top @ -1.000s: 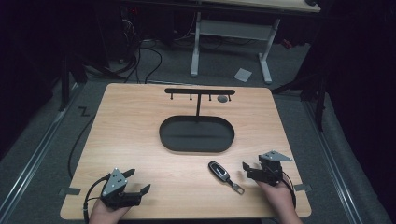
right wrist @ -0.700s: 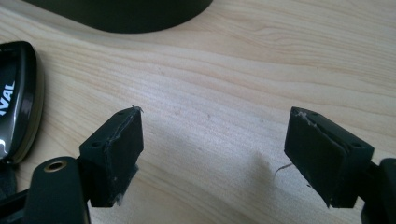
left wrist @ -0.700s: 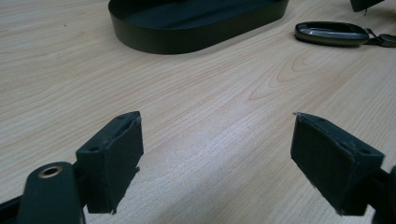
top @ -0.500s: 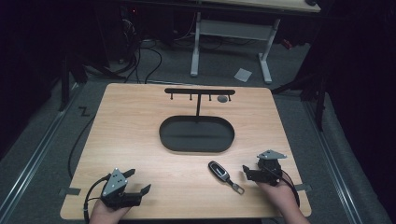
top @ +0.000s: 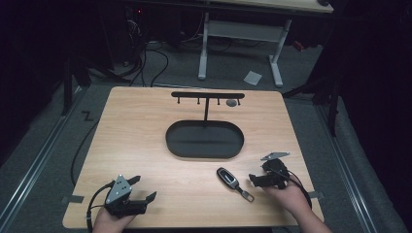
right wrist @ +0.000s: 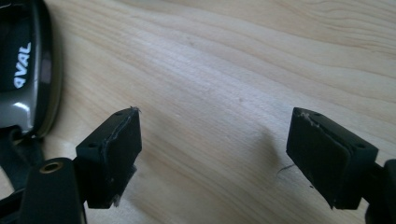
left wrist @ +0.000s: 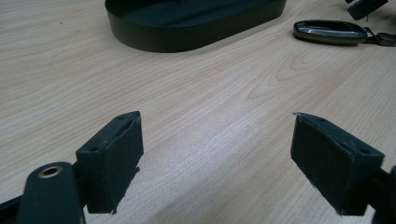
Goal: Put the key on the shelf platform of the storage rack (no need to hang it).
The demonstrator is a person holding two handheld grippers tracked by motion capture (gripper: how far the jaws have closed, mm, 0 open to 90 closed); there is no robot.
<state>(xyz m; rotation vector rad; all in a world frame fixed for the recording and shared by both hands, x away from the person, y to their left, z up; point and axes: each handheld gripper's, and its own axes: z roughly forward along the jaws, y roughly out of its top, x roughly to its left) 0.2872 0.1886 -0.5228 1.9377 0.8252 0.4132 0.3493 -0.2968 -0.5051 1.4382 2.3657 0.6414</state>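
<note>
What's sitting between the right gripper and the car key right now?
Nothing: in the high view only bare wood of the table separates the open right gripper from the car key, whose strap end lies just below that gap.

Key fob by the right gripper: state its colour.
Black with a silver-grey rim; clearest in the left gripper view.

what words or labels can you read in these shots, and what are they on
"AVAL": white letters on the key fob, cut off at the edge of the right gripper view, so likely part of a longer word.
In the high view the key fob is too small to read.
</note>
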